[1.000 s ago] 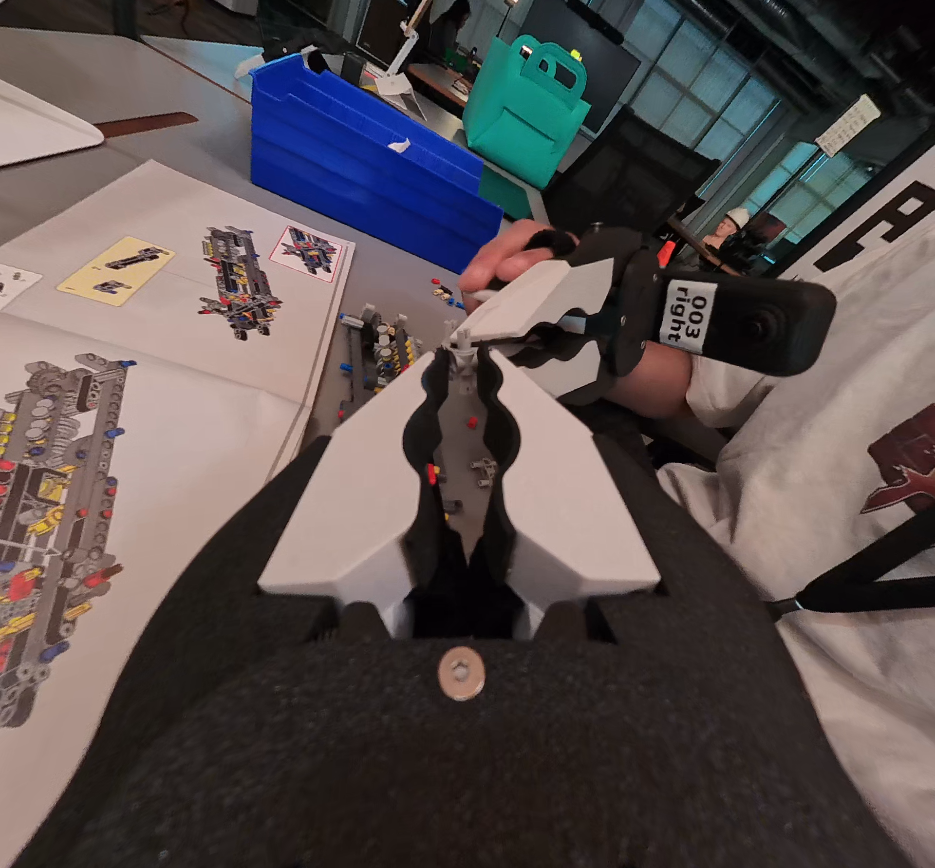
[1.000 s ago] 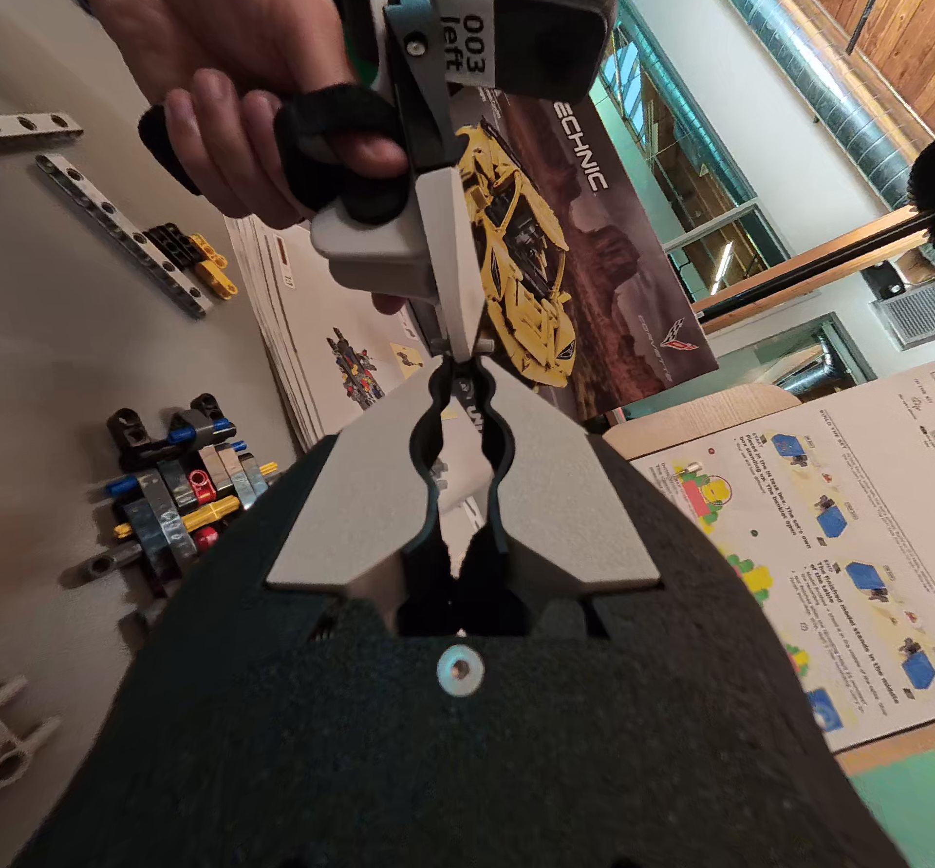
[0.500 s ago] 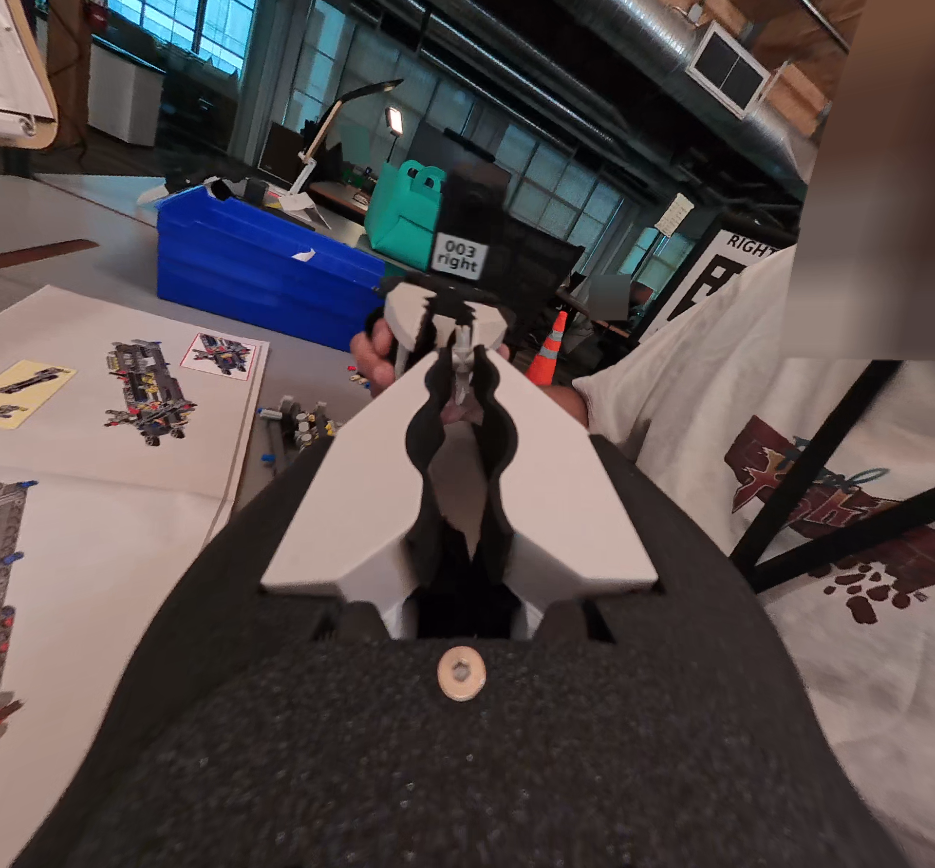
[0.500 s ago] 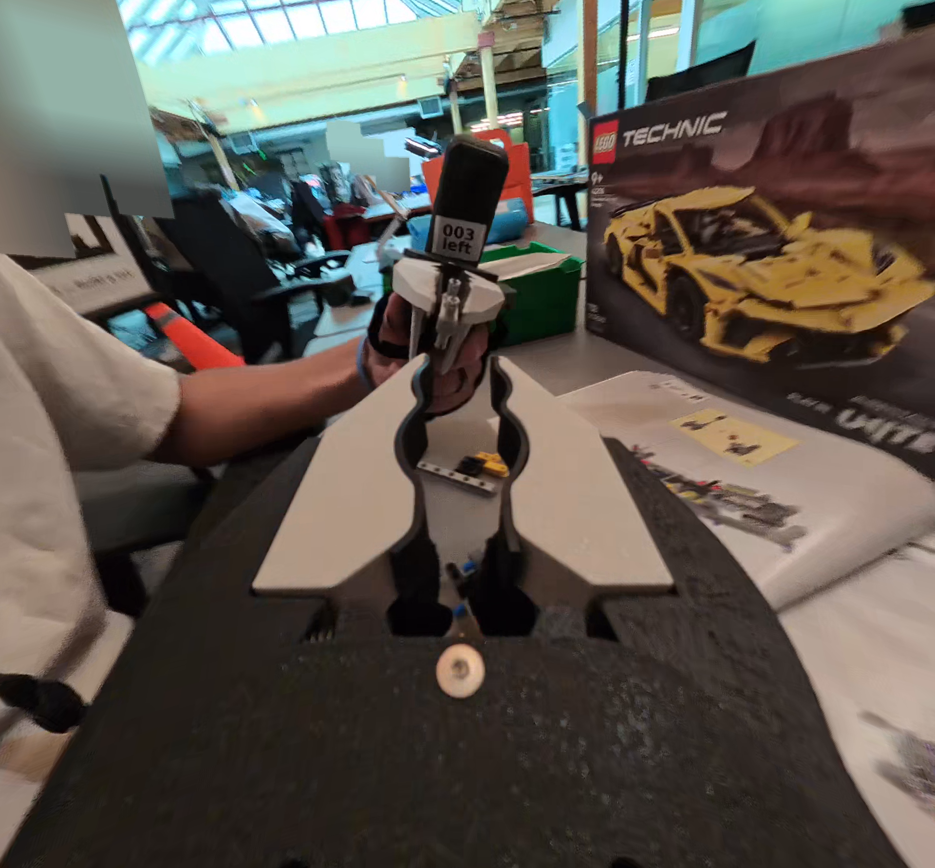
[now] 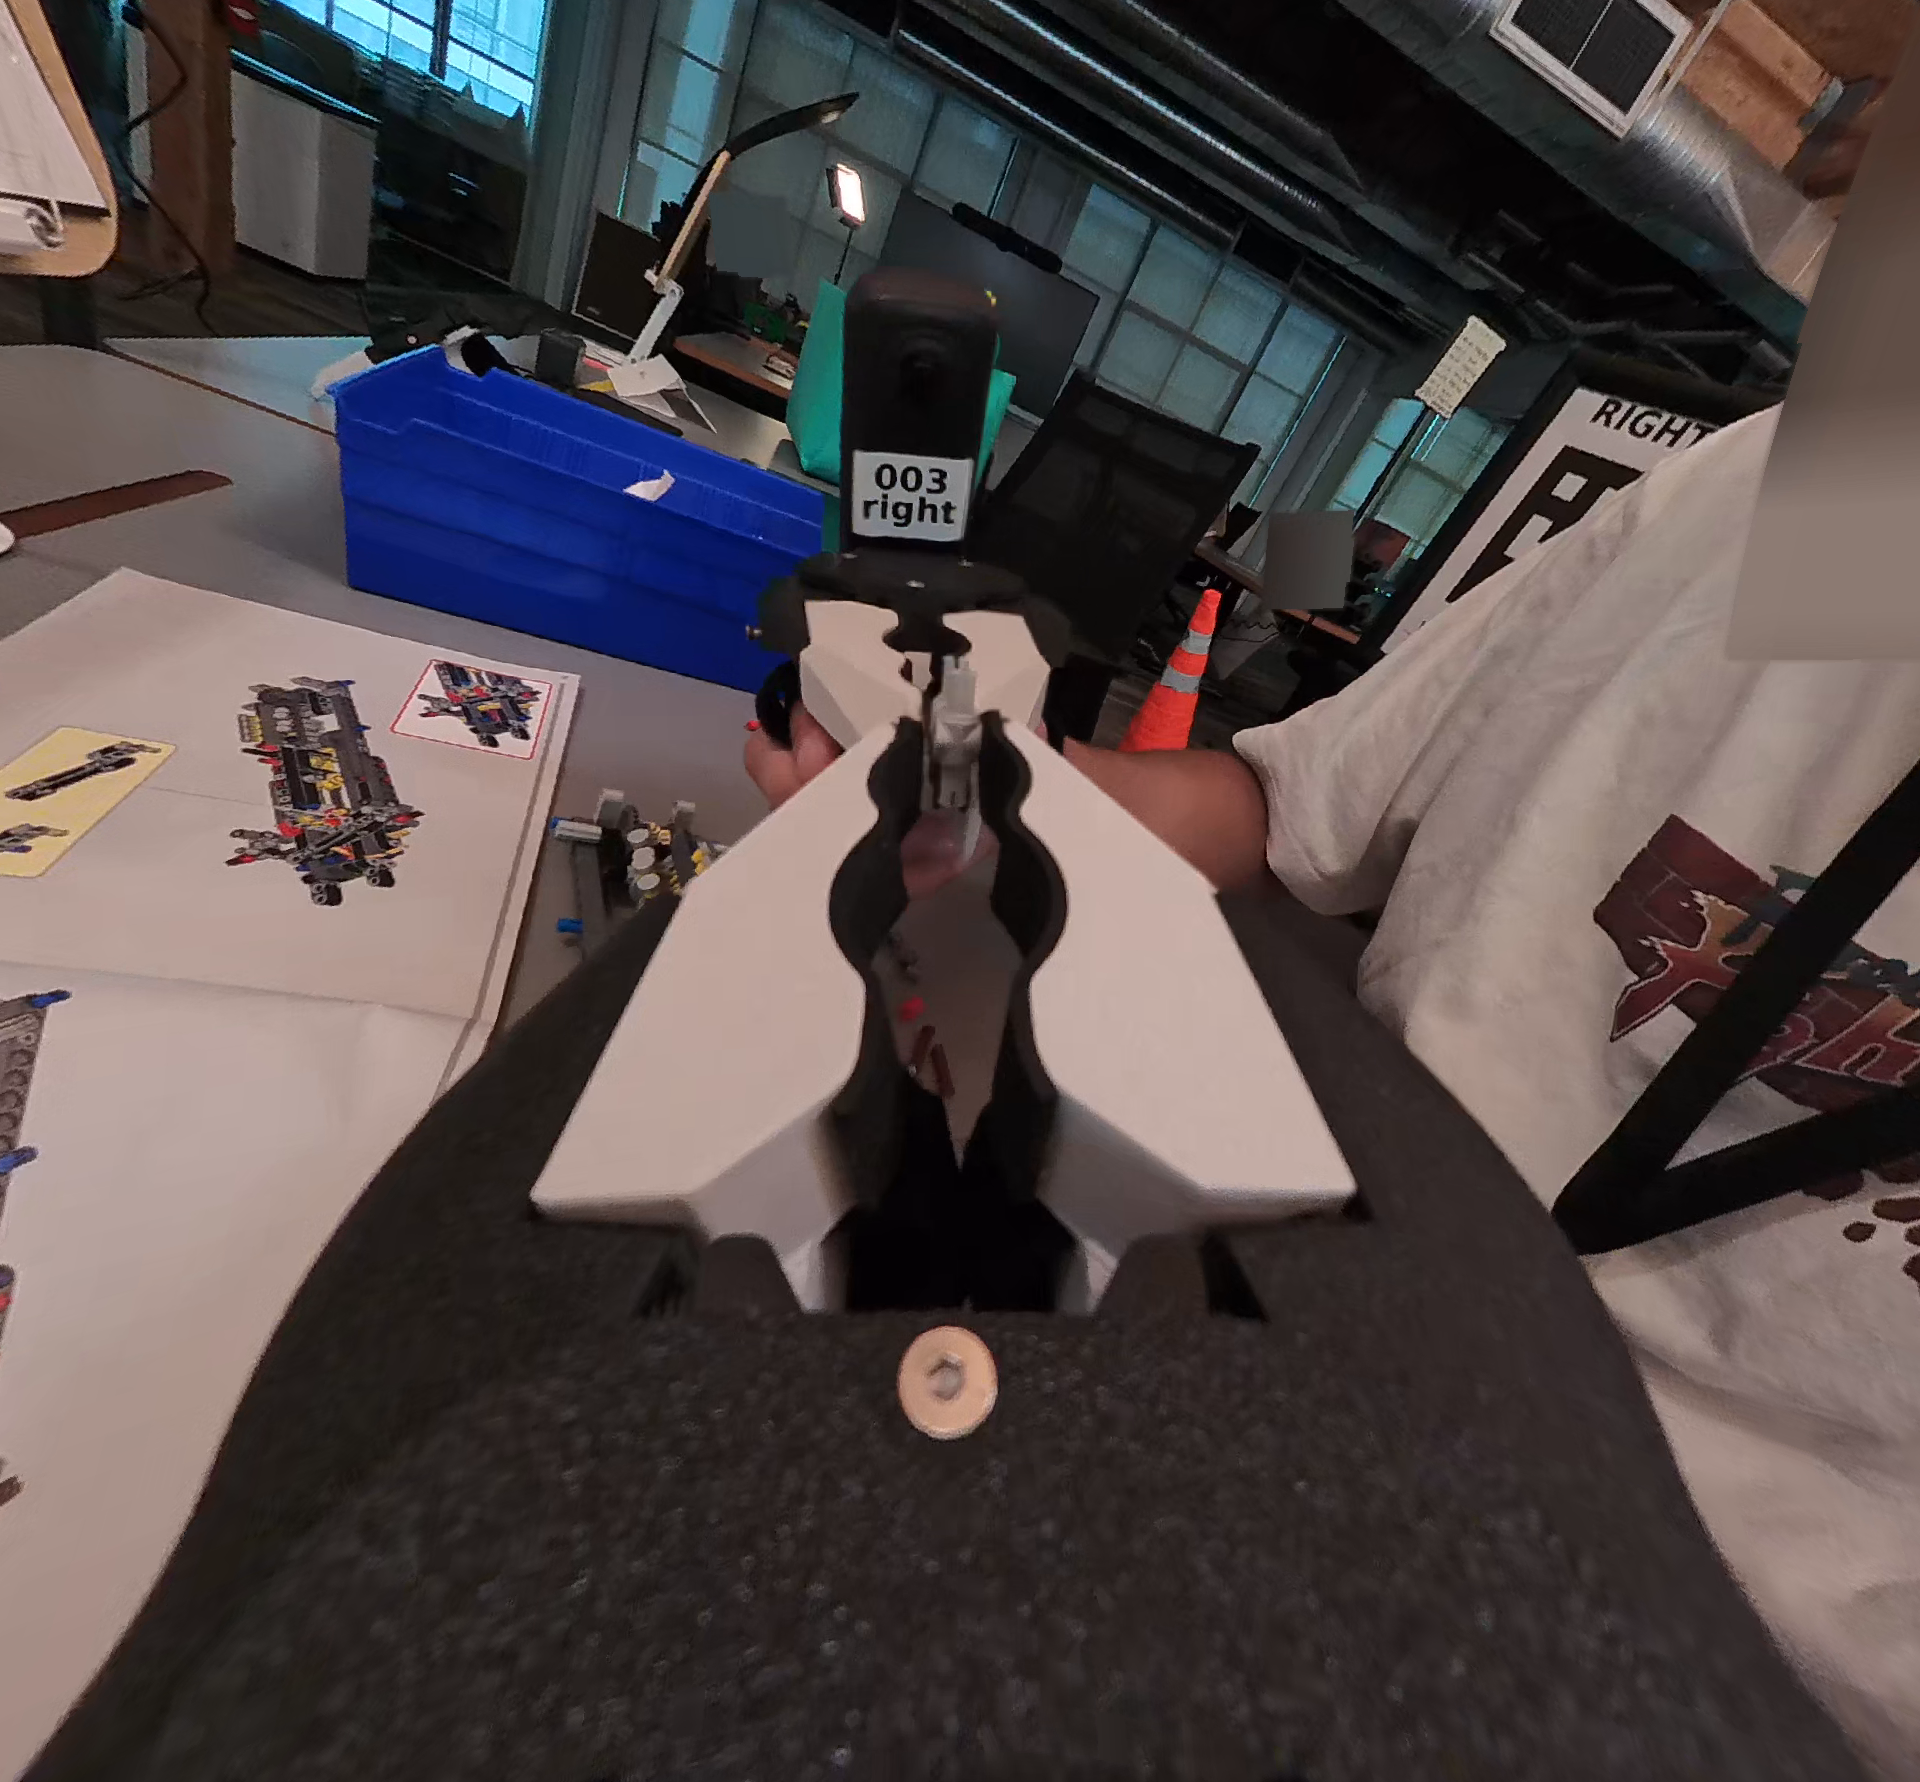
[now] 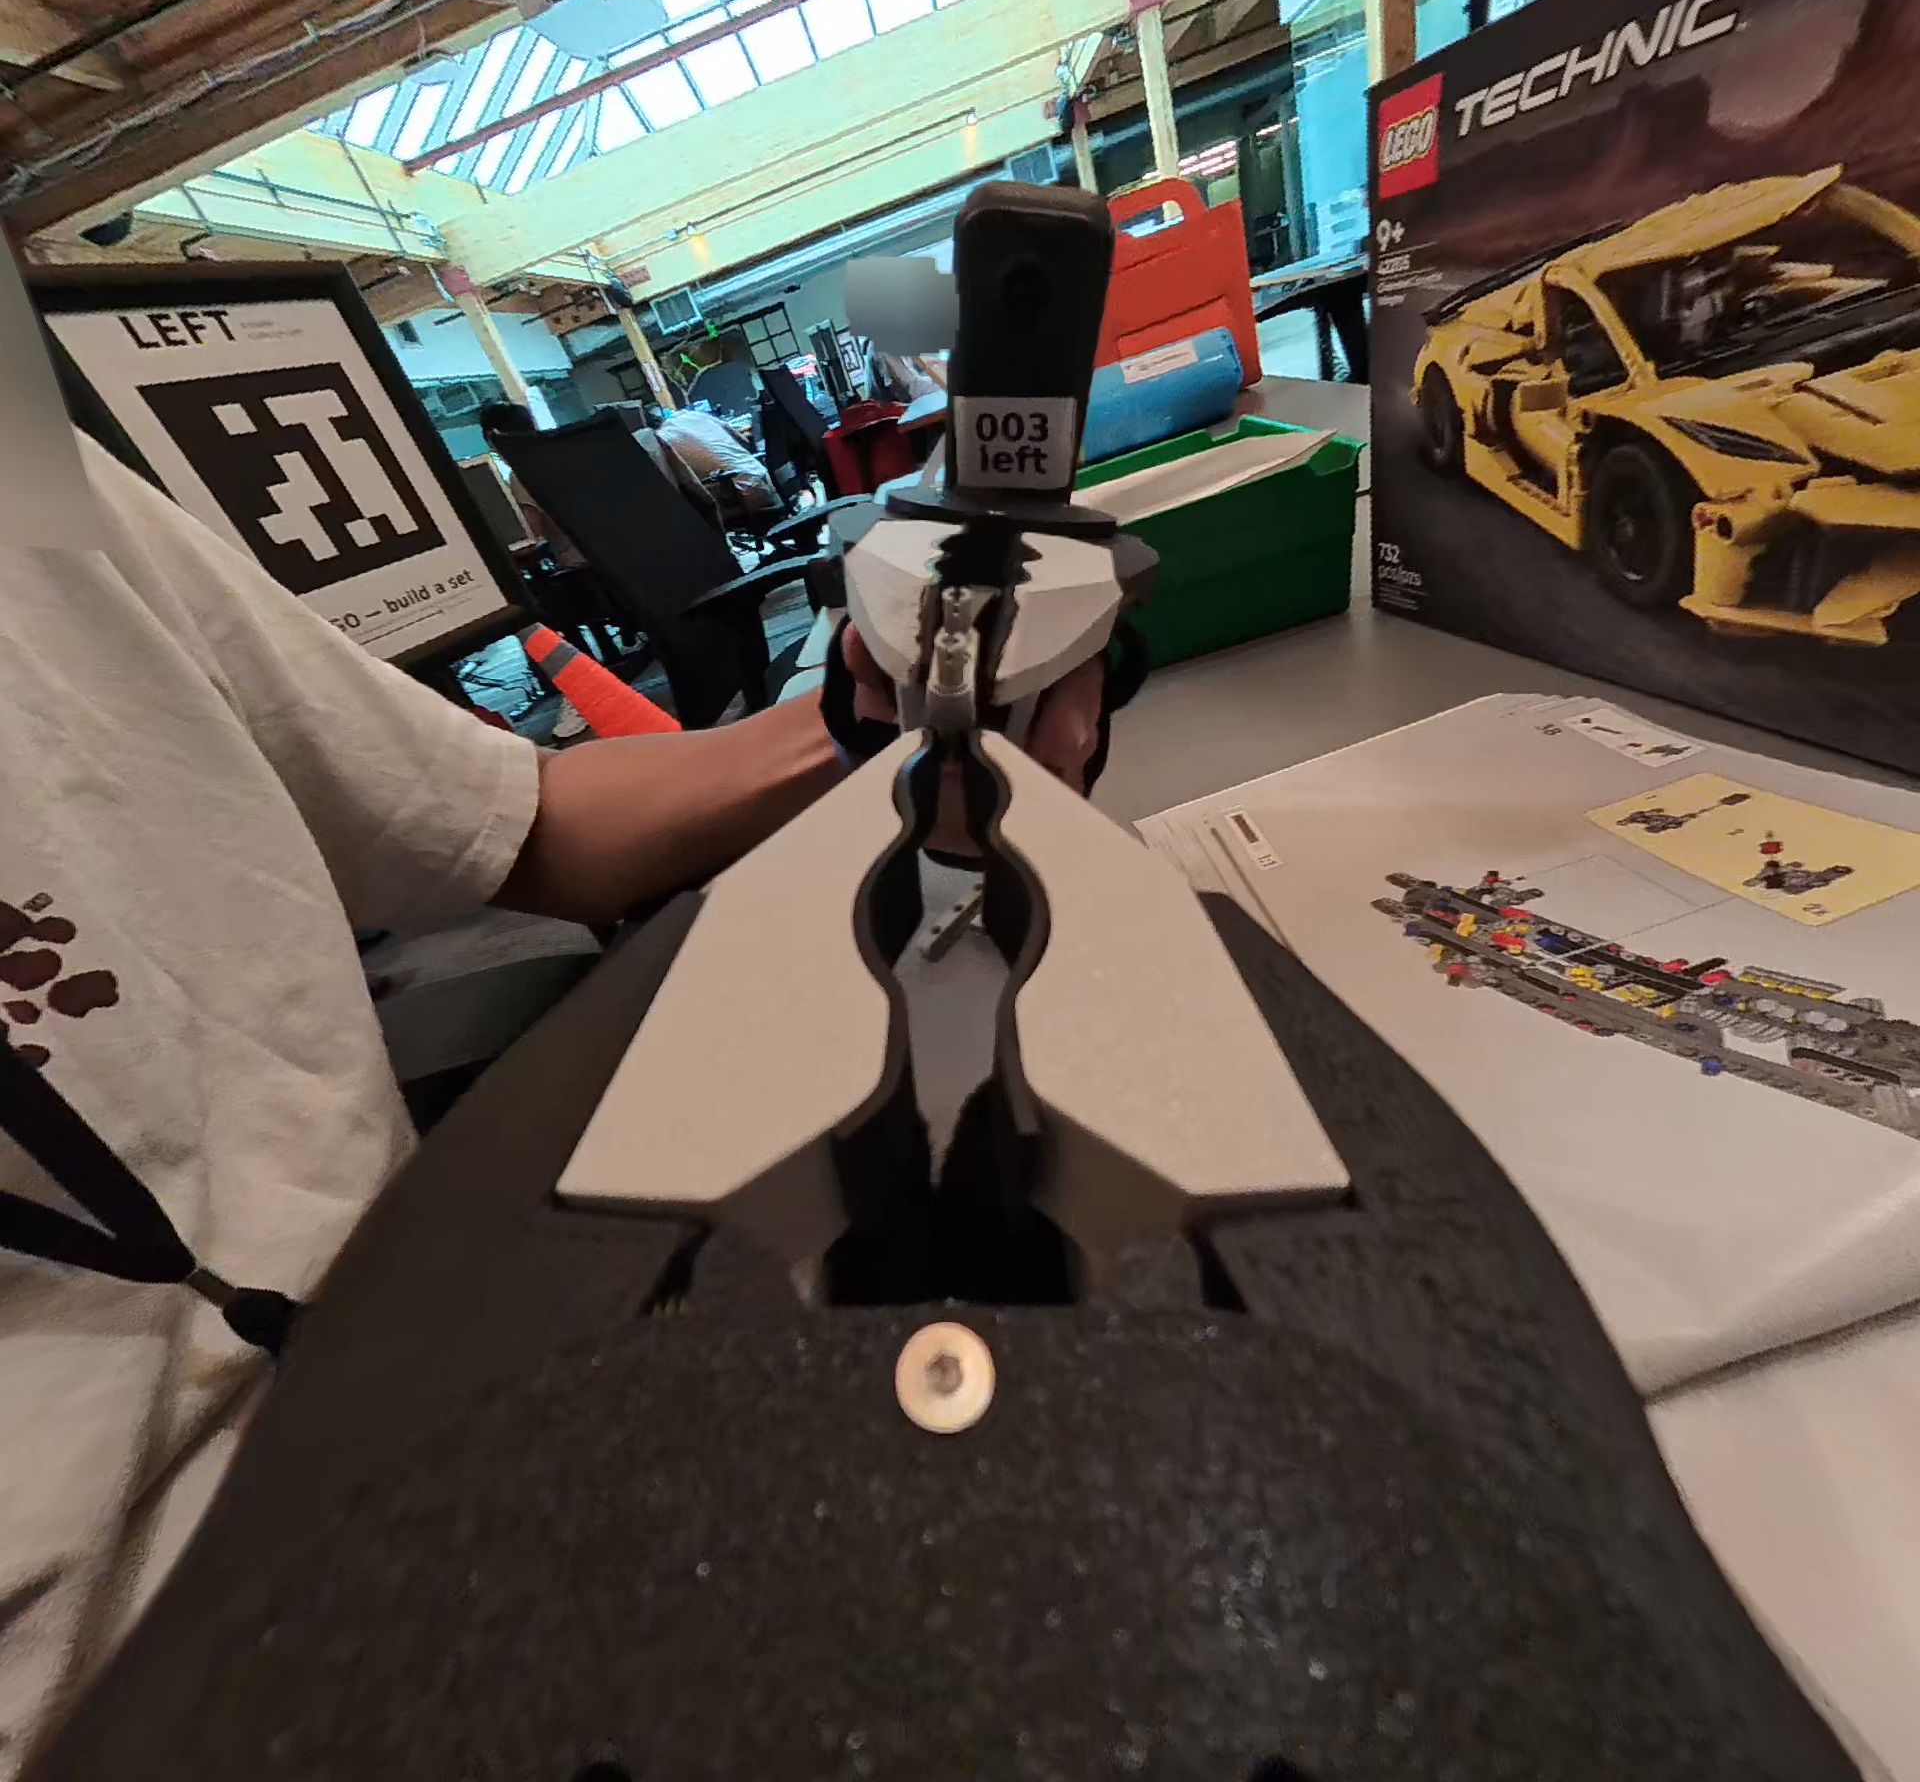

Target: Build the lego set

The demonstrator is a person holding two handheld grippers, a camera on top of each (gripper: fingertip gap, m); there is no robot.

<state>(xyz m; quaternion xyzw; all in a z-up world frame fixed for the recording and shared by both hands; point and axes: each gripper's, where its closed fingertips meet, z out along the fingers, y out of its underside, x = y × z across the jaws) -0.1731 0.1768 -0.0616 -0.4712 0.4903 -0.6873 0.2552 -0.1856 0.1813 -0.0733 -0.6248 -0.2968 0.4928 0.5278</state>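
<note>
From the left wrist view, my left gripper (image 5: 948, 745) is held above the table with its two white fingers nearly together at the tips, pinched on a small light-grey lego piece (image 5: 951, 730). Straight ahead, tip to tip with mine, the right gripper (image 5: 932, 667) faces me and grips the far end of that same piece; a hand (image 5: 790, 756) is wrapped under it. Below and to the left of my fingers lies a partly built lego assembly (image 5: 634, 854) on the grey table (image 5: 260, 537), just beside the open instruction booklet (image 5: 208, 797). A few small red pieces (image 5: 914, 1015) show on the table through the gap between my fingers. Farther ahead on the left stands a blue bin (image 5: 540, 506).

From the right wrist view, my right gripper (image 6: 951, 745) is likewise almost closed, its tips clamped on the near end of the grey piece. The left gripper (image 6: 961, 636) meets it head-on, held by a hand (image 6: 1060, 724), with the piece running between the two sets of tips. To the right of my fingers the instruction booklet (image 6: 1558, 1005) lies open on the table, and beyond it stands the lego box (image 6: 1662, 330) showing a yellow car. A green bin (image 6: 1247, 537) sits behind the left gripper.
</note>
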